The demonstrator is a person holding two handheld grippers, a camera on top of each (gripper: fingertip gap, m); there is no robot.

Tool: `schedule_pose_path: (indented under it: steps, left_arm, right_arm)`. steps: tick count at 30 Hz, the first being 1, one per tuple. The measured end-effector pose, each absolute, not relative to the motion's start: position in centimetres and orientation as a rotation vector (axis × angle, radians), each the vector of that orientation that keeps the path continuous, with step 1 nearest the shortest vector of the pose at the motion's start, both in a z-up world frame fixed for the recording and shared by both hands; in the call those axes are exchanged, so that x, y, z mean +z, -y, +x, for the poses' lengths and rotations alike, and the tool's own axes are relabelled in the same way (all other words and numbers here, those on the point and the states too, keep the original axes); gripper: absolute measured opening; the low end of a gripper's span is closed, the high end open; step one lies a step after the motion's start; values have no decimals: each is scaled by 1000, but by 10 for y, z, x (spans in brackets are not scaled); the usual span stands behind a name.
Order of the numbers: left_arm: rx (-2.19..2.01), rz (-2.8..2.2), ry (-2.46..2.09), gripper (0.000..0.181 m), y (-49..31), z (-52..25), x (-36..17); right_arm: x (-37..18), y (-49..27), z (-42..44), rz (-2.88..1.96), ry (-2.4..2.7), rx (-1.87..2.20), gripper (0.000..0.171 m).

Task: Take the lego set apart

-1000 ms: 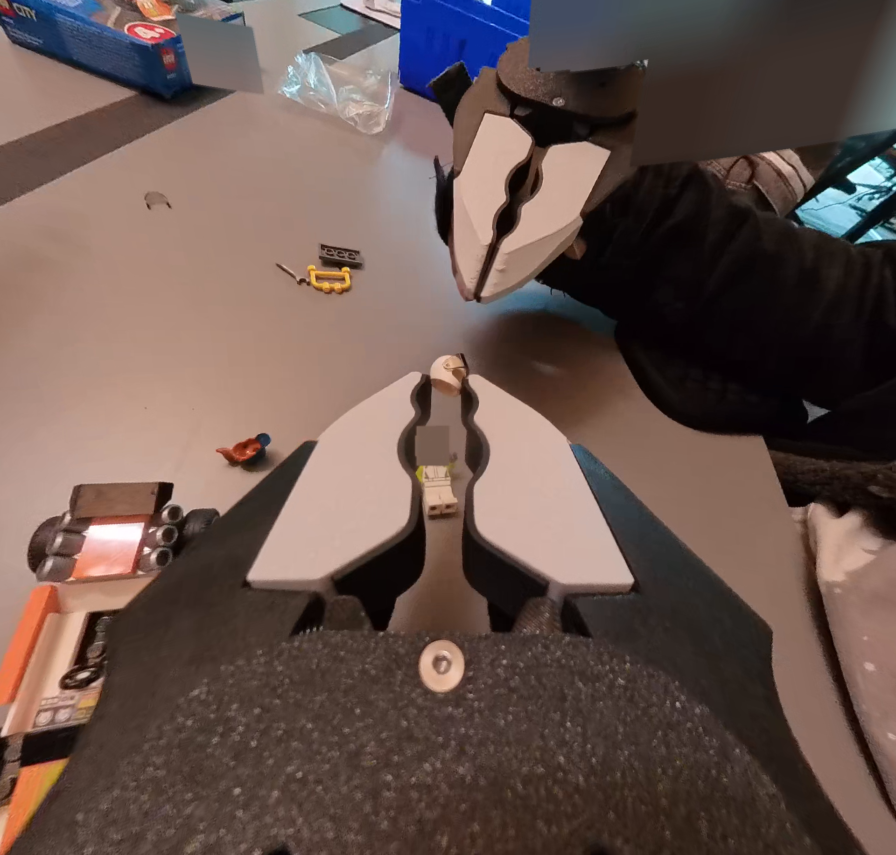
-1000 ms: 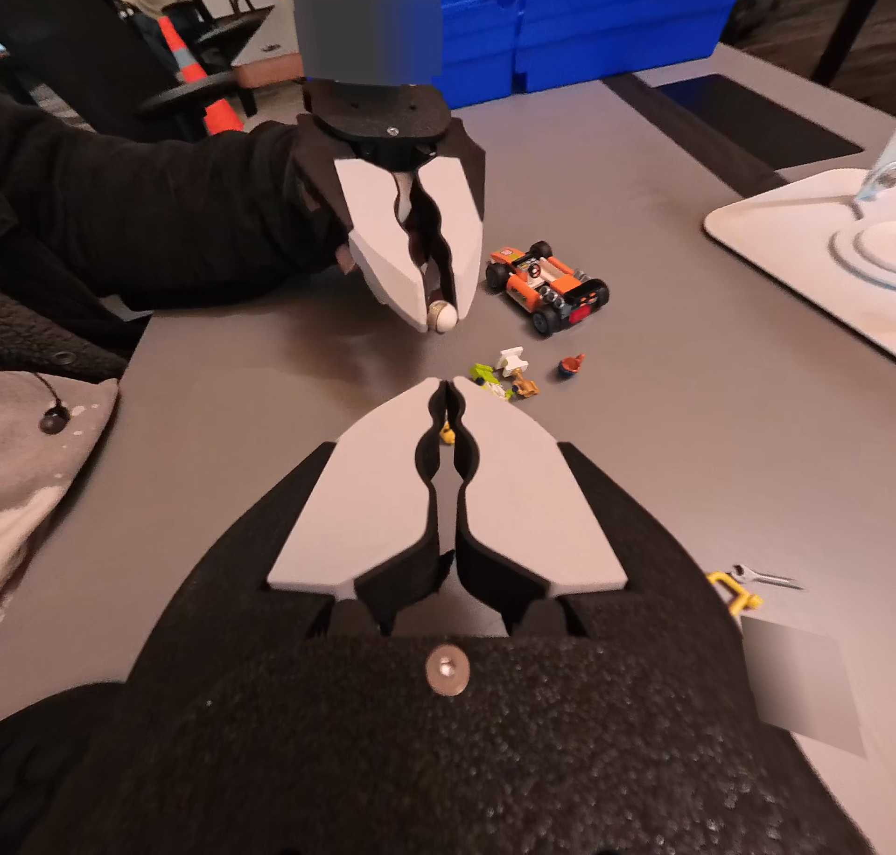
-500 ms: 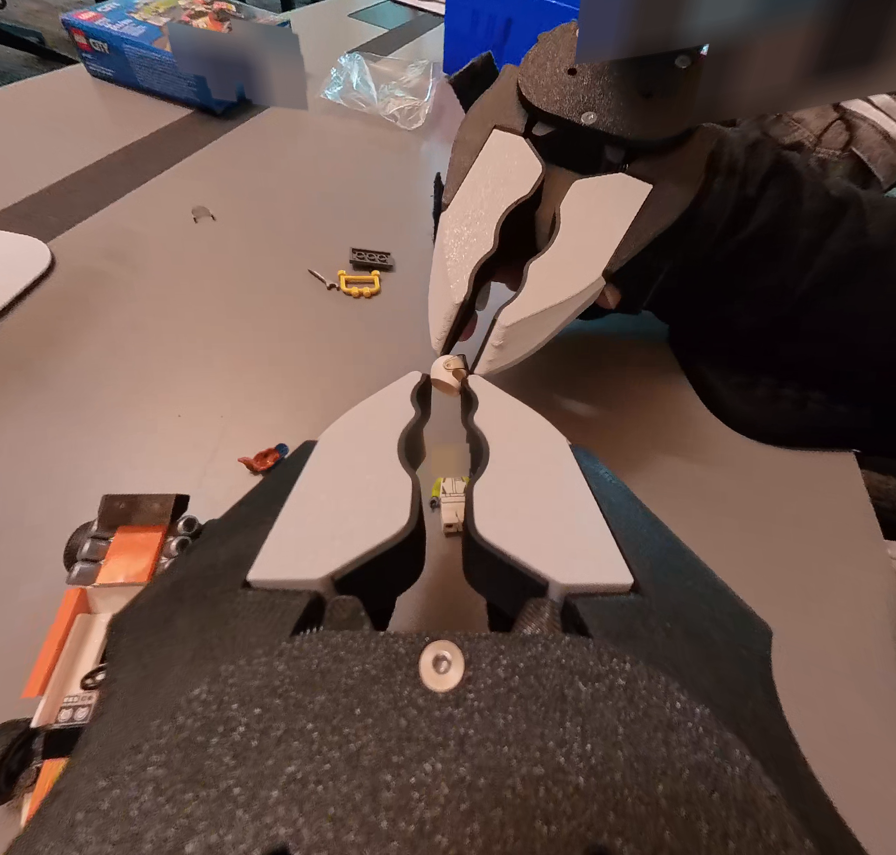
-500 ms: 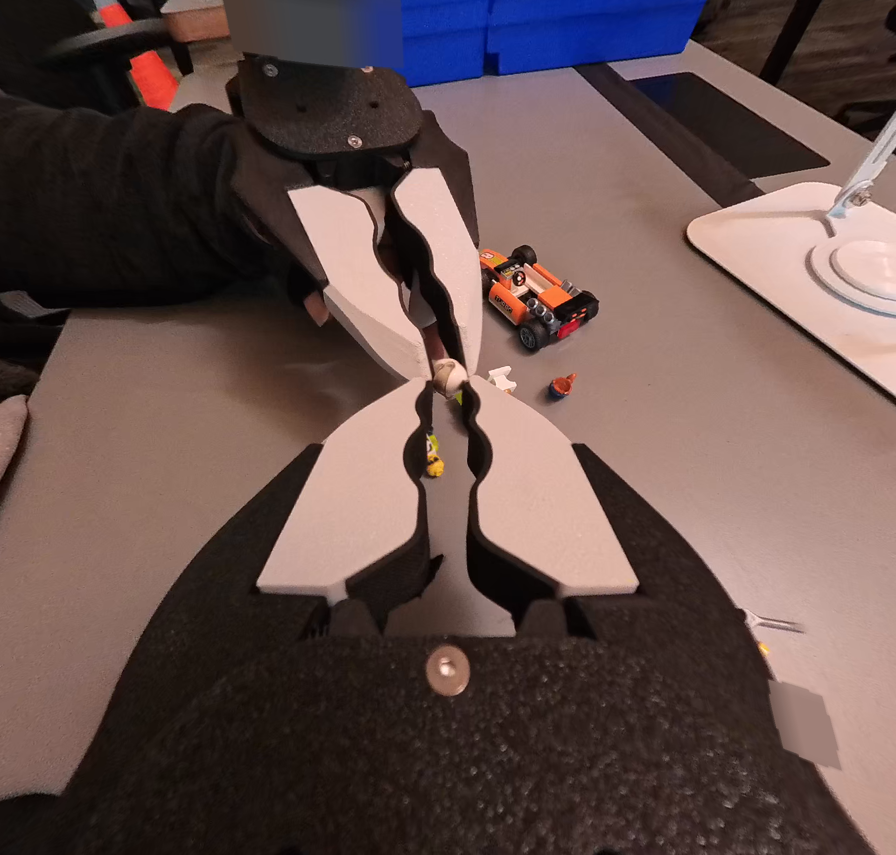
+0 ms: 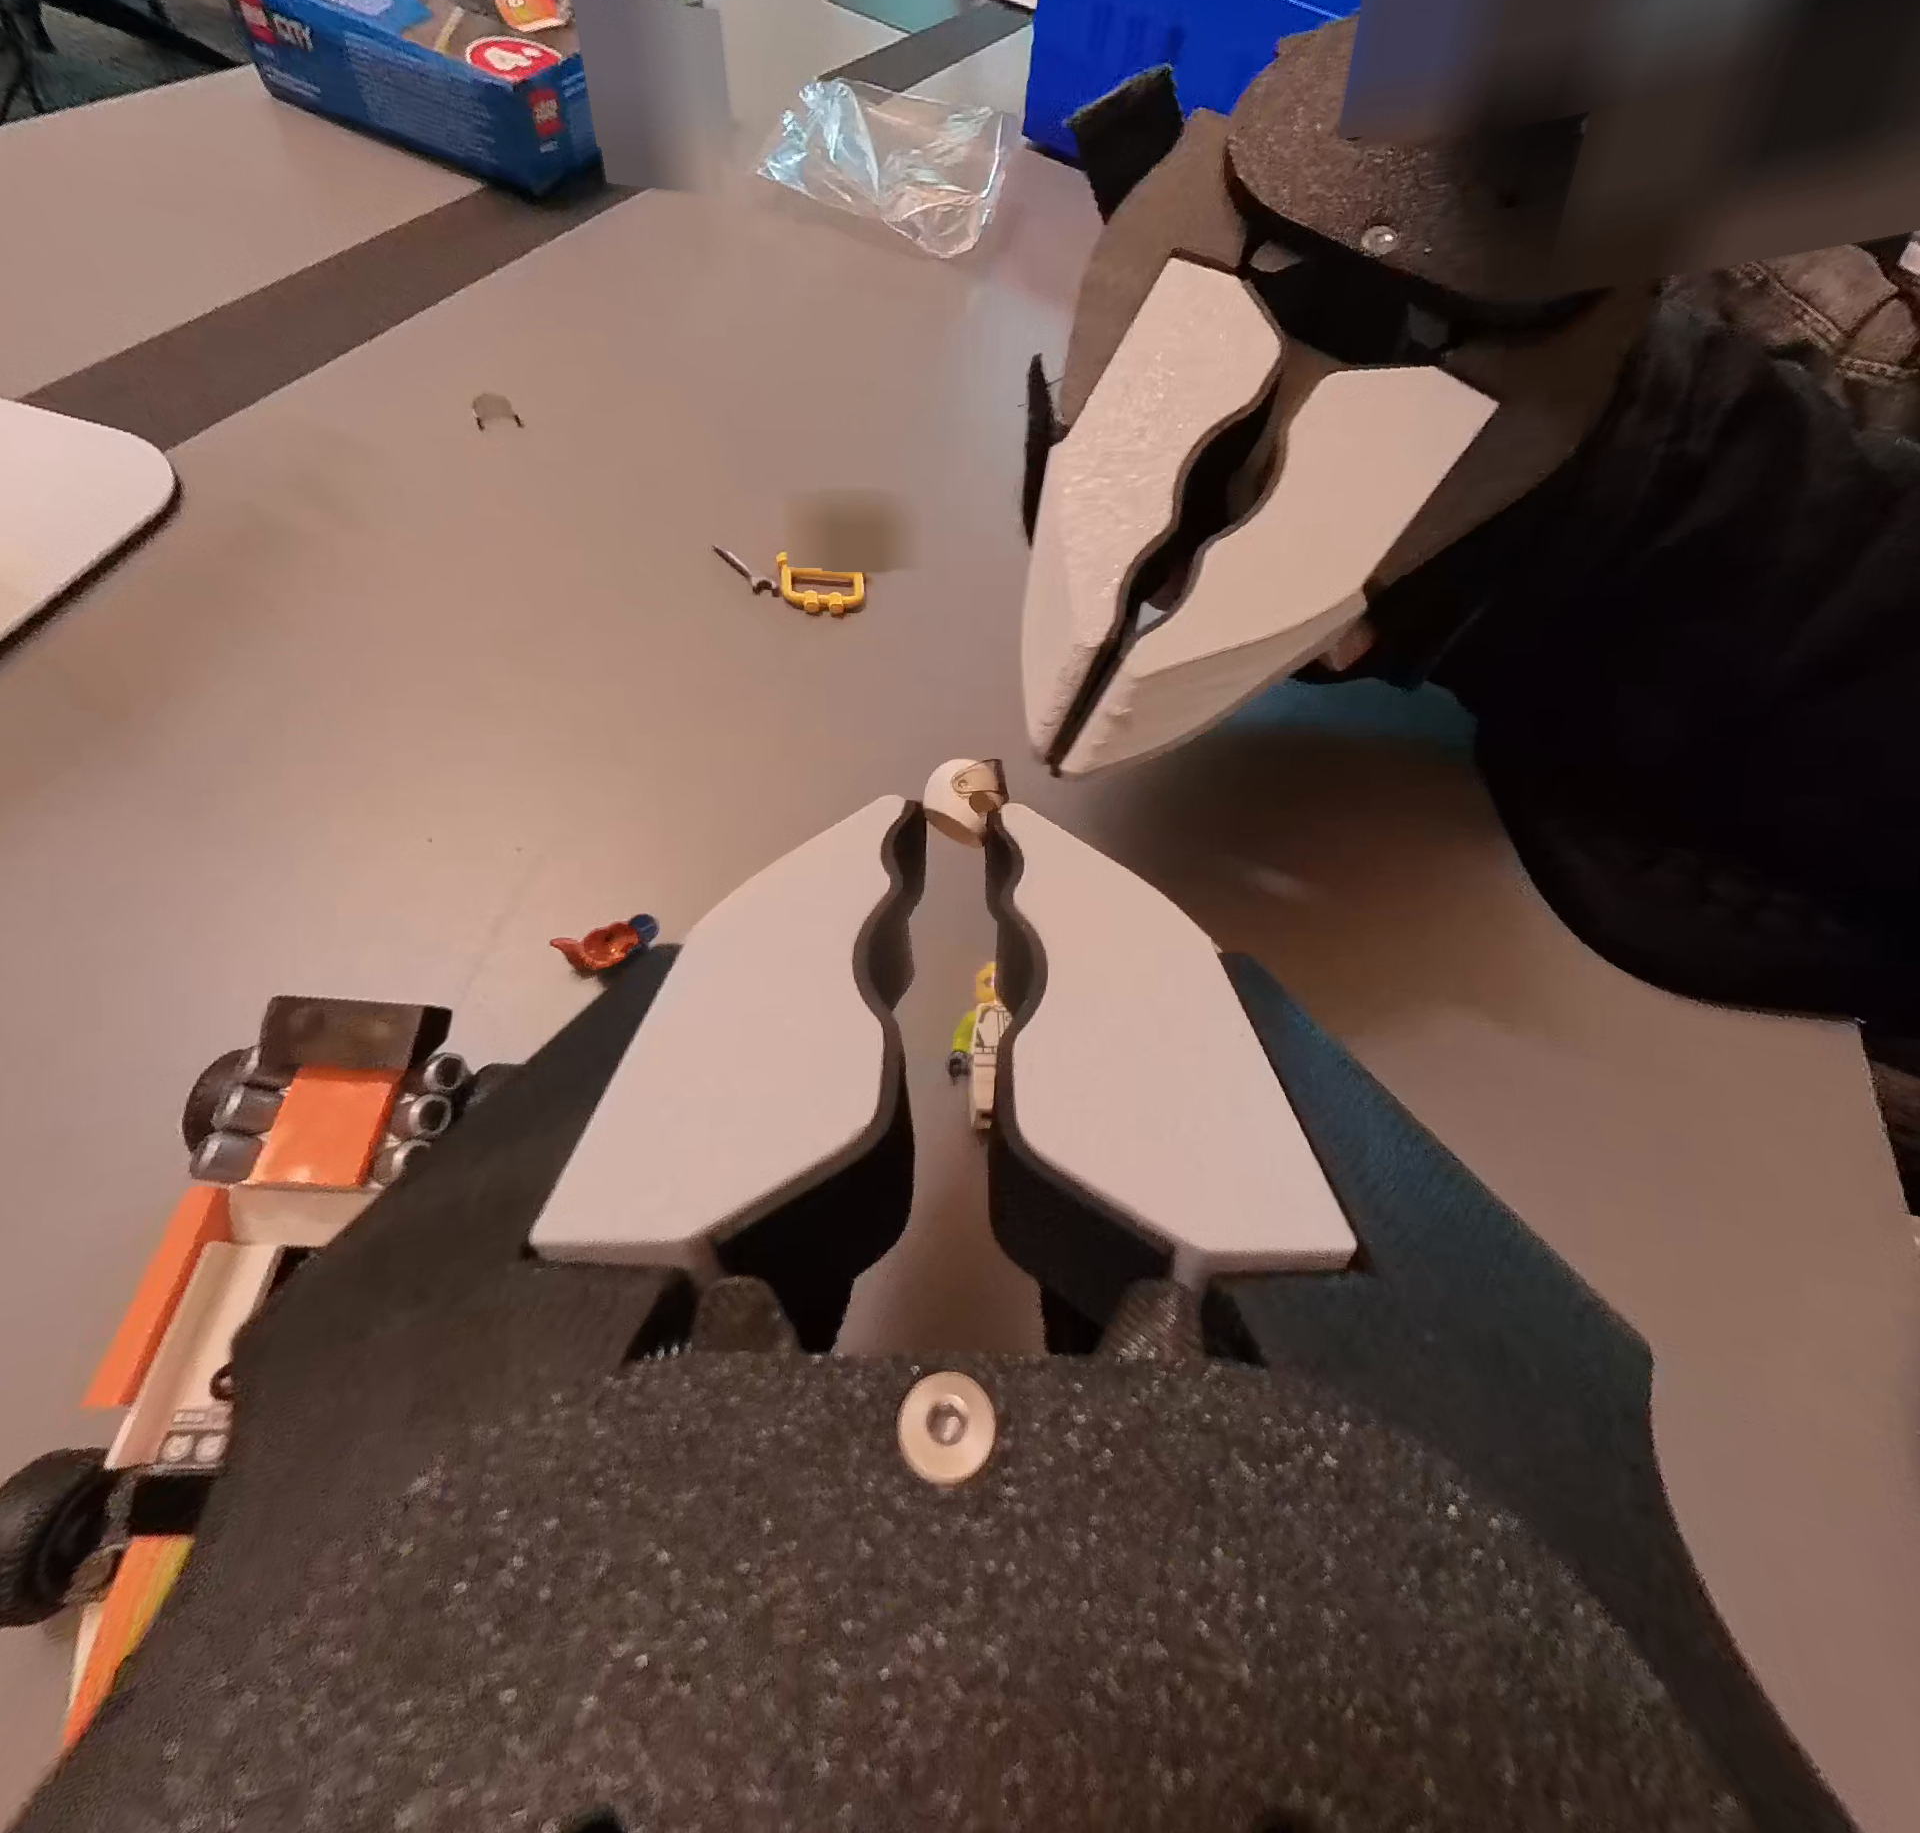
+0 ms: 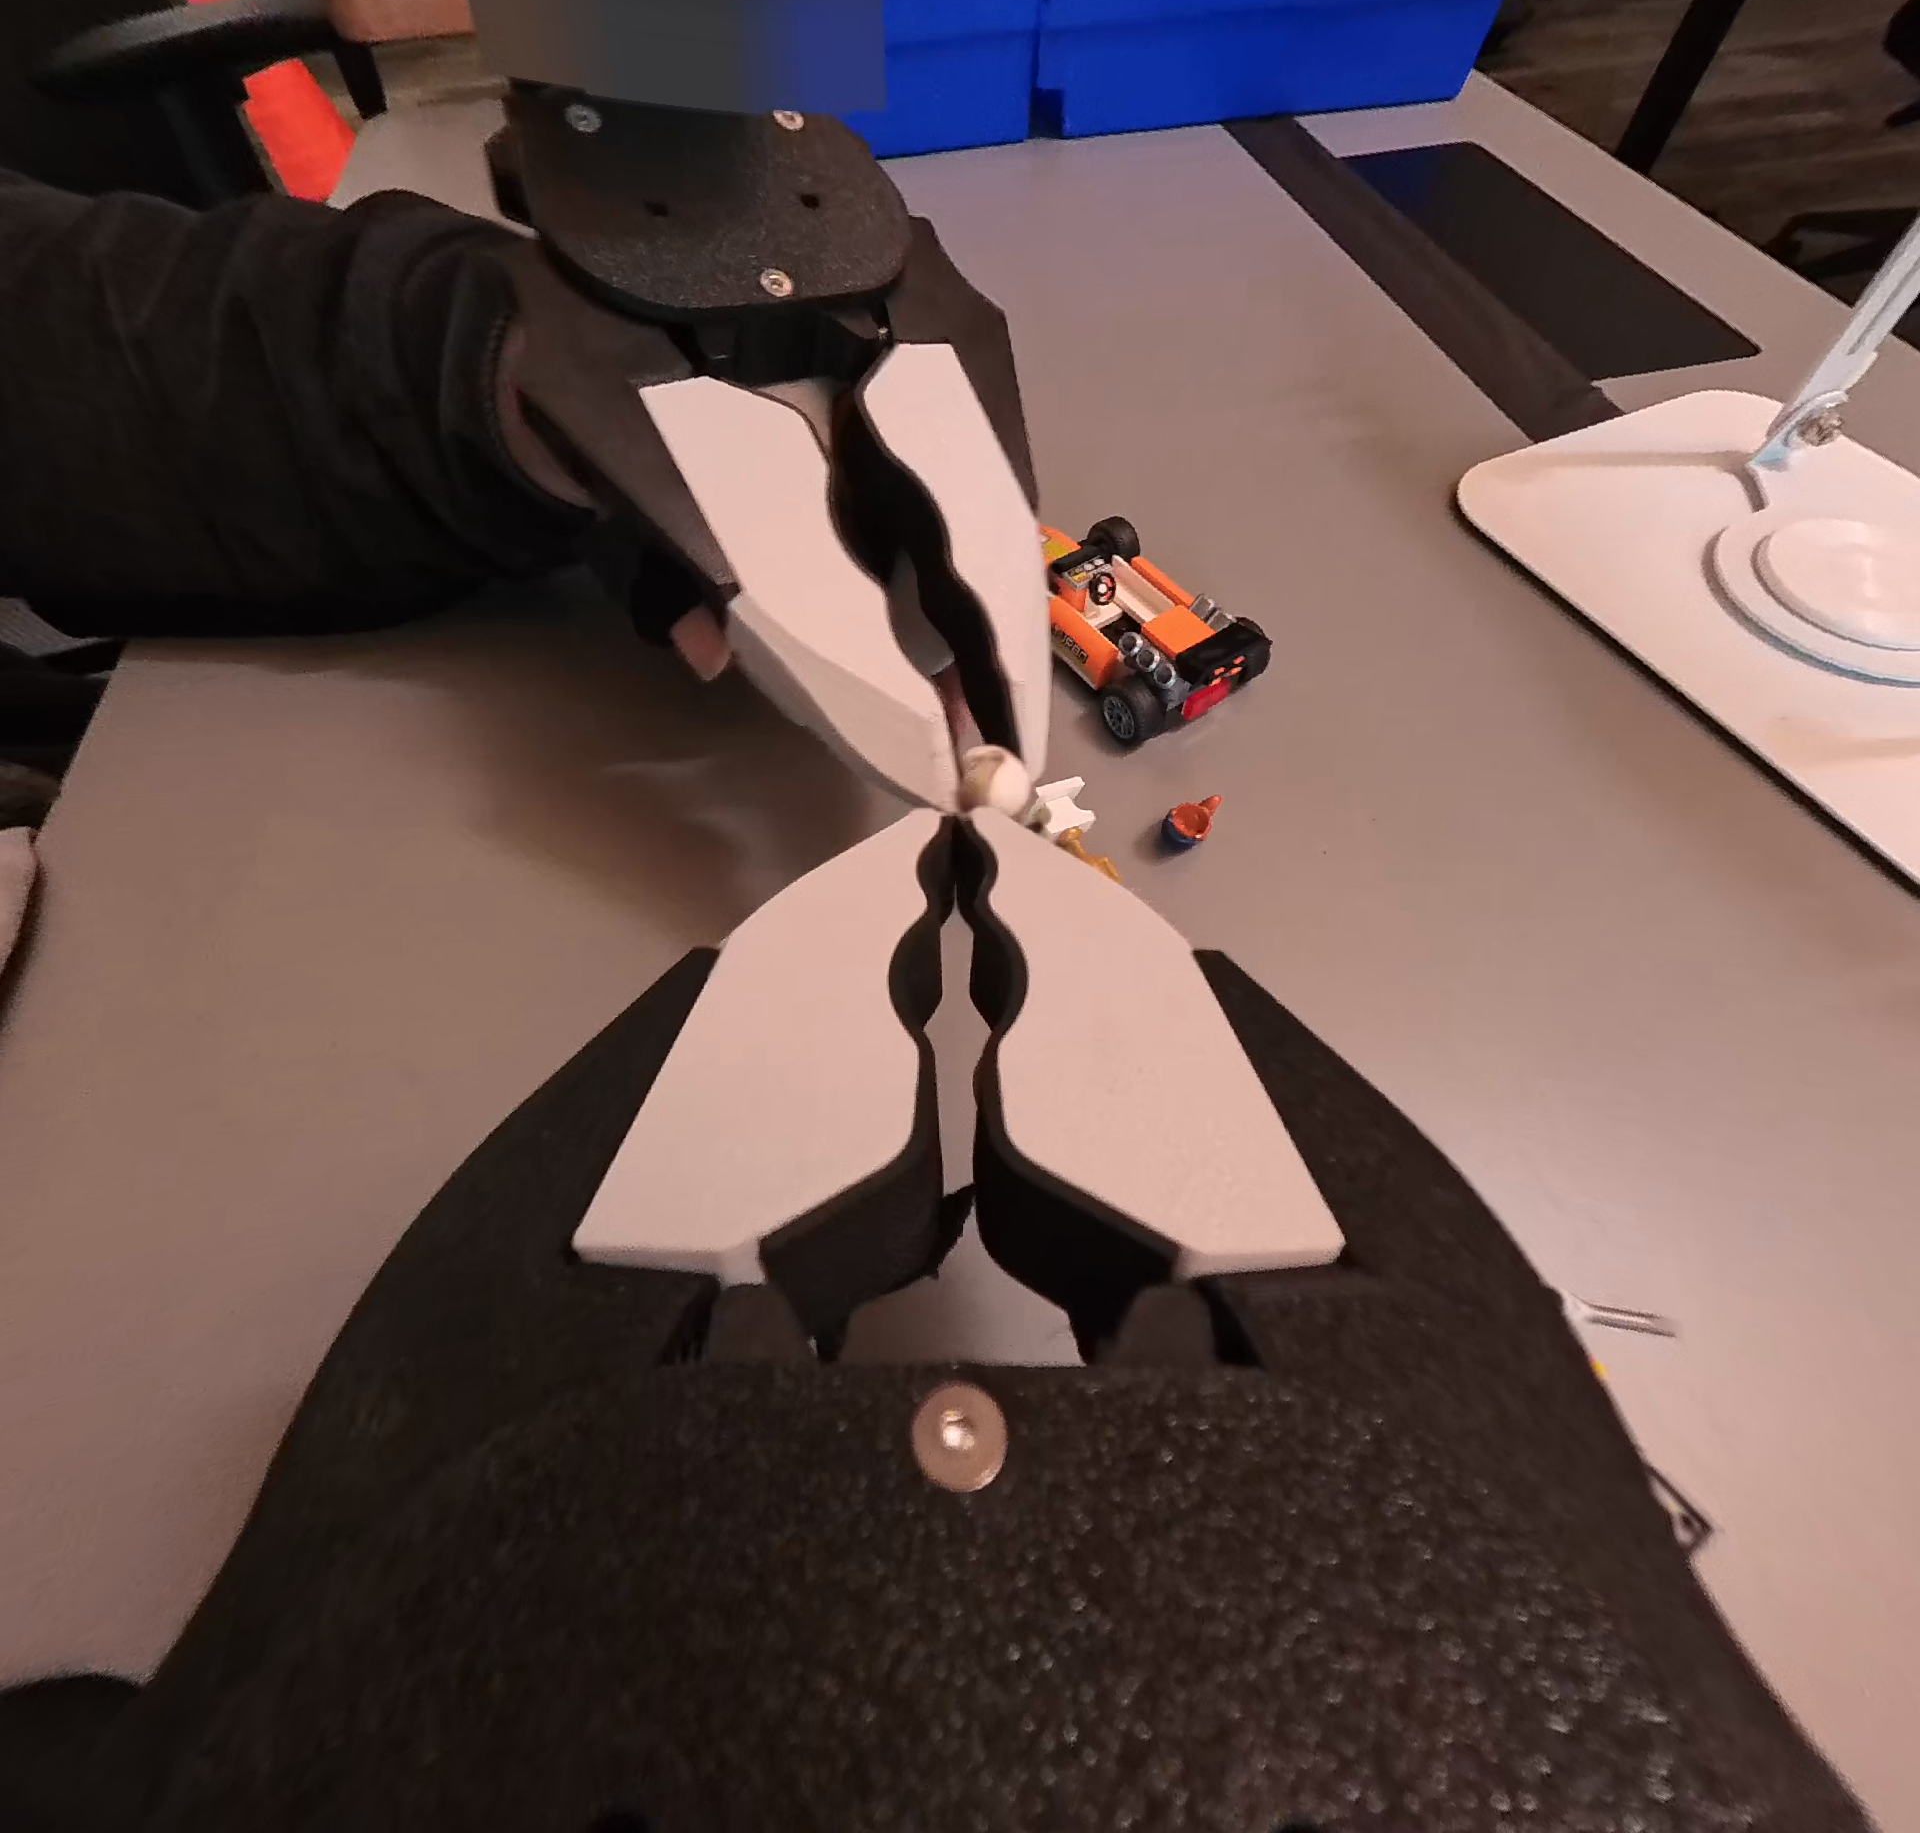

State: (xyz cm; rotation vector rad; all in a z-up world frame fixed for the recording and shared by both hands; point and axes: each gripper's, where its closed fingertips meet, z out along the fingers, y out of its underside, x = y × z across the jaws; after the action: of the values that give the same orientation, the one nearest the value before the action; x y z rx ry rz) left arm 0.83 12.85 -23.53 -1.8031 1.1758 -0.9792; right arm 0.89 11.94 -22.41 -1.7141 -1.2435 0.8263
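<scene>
My left gripper (image 5: 956, 817) is shut on a small white helmet (image 5: 961, 796) with a dark visor, pinched at the very fingertips above the grey table (image 5: 416, 744). It also shows in the right wrist view (image 6: 1000, 781). My right gripper (image 6: 954, 825) is shut, with nothing visible between its pads. In the left wrist view its tips (image 5: 1051, 760) sit just right of the helmet's visor. The minifigure body (image 5: 982, 1045) lies on the table under my left fingers. The orange car (image 6: 1143, 630) stands behind.
Loose on the table lie an orange hair piece (image 6: 1190, 822), white legs (image 6: 1065, 804), a yellow part (image 5: 821, 583) and a small grey wrench (image 5: 743, 573). The set's box (image 5: 416, 48), a plastic bag (image 5: 894, 162), blue bins (image 6: 1143, 7) and a white lamp base (image 6: 1714, 588) ring the area. Only a small space, under 4 cm, lies between the two pairs of fingers.
My right gripper came up to the helmet with jaws open half a second ago, then shut and drew back slightly. The visor stays on the helmet. My left gripper kept its hold.
</scene>
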Motion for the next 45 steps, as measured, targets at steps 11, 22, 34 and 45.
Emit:
schedule_pose_path:
  steps: [11,22,34,45]
  left_arm:
    - [-945,-1781,-1192,11,-127,11,-235]
    - [-927,-1680,-1265,11,-118,13,-228]
    - [-990,-1645,-1310,11,-108,14,-226]
    - [-1123,-1466,-1579,11,-68,8,-229]
  right_arm:
    - [-222,-128,9,-1704,1195,768,11]
    - [-219,-119,7,-1681,1201,895,13]
    - [-215,-113,12,-1659,1205,952,19]
    - [-221,-70,1,-1602,1390,1207,11]
